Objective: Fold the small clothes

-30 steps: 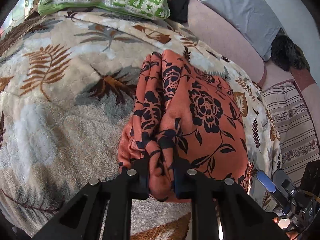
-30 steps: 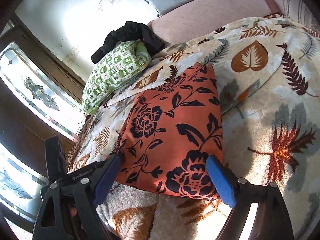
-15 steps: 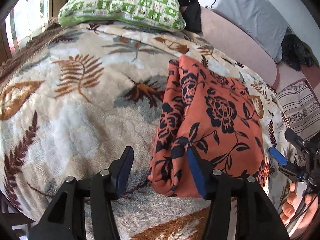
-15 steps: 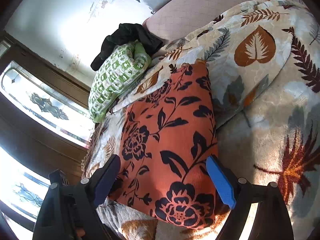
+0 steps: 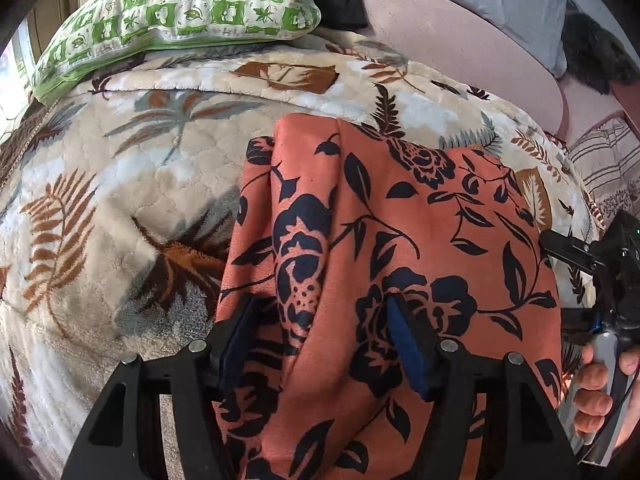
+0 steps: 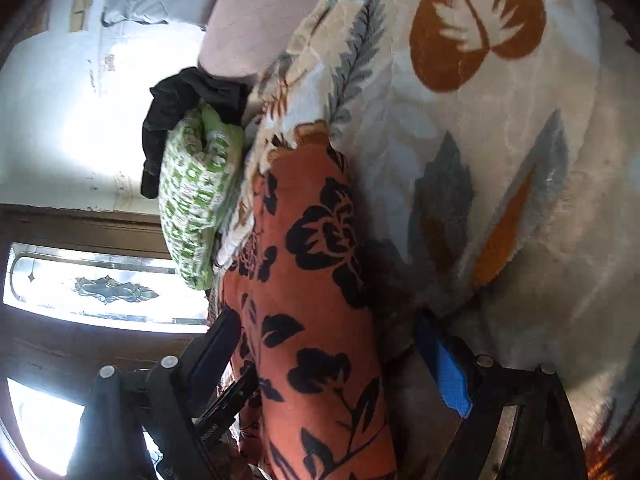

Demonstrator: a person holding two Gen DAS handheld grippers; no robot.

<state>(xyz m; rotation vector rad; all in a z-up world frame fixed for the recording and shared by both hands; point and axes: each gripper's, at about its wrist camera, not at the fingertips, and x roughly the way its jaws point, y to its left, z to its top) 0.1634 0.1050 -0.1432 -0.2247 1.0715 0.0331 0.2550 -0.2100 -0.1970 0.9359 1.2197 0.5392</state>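
From my left wrist cam, the orange floral cloth [image 5: 400, 264] is folded into a longish slab on the leaf-print blanket [image 5: 120, 200], running from right under the camera away toward the green checked pillow [image 5: 180, 12]. My left gripper [image 5: 320, 344] has its jaws spread wide, straddling the cloth's near left part: the left pad sits at the left edge where a raised fold ridge runs along, the right pad rests on top of the fabric further in. Not pinching anything that I can see. There's plenty of bare blanket off to the left of the cloth; on the right my other hand [image 5: 600, 384] and its tool crowd the right edge. From the right wrist cam, which is rolled pretty hard, the cloth [image 6: 320, 320] comes up between the fingers of my right gripper [image 6: 332, 356], jaws wide apart too, blue pad out on the blanket side, the dark one at the cloth's opposite edge. The far end of the cloth stops just short of the pillow [image 6: 196, 200], with a black garment [image 6: 180, 100] piled behind that. Lots of open blanket [image 6: 500, 160] to the right.
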